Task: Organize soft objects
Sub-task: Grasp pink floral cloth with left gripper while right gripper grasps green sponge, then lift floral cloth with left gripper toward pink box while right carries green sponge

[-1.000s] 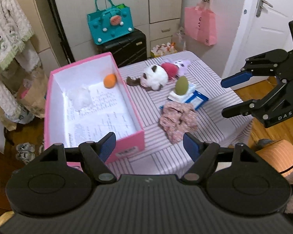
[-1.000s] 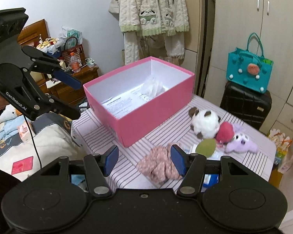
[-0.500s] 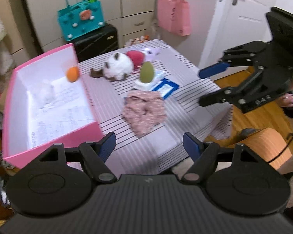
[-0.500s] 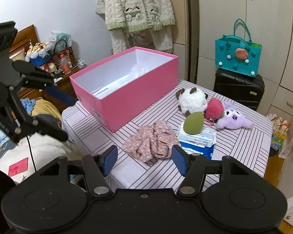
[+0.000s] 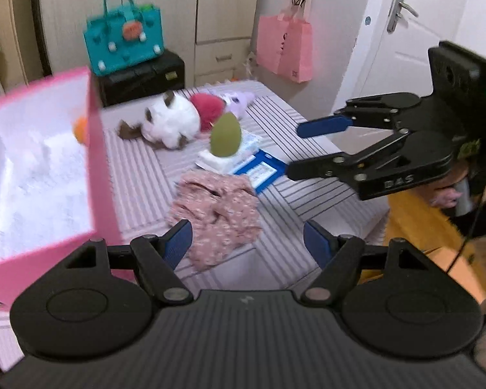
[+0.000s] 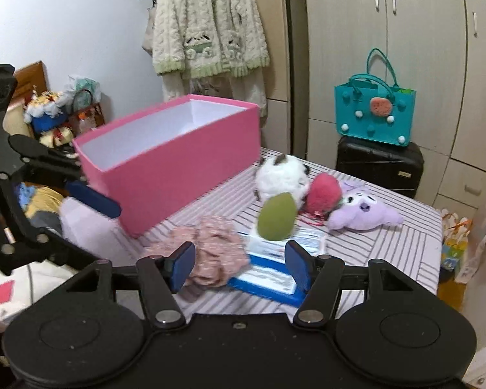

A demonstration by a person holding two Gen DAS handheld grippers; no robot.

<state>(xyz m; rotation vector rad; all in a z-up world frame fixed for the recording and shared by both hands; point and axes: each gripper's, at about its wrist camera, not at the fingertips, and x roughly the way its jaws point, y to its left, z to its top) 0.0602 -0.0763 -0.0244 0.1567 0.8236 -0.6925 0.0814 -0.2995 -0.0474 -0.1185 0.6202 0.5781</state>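
Fingers of both my left gripper [image 5: 247, 243] and right gripper [image 6: 239, 264] stand open, holding nothing; only an orange ball [image 5: 80, 130] sits in the pink box [image 5: 95, 168], while the floral cloth [image 5: 215, 223], green egg [image 5: 225, 139] and plush toys [image 5: 173, 126] are left on the table [image 5: 307, 207].

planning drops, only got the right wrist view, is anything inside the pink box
Observer: Yes, a small orange soft piece lies near the far corner of the pink box.
Operator: anything else in there
Observer: White paper covers its floor.
Operator: left gripper holding something
Observer: No. The left gripper is open and empty, with the pink floral cloth just ahead of it.
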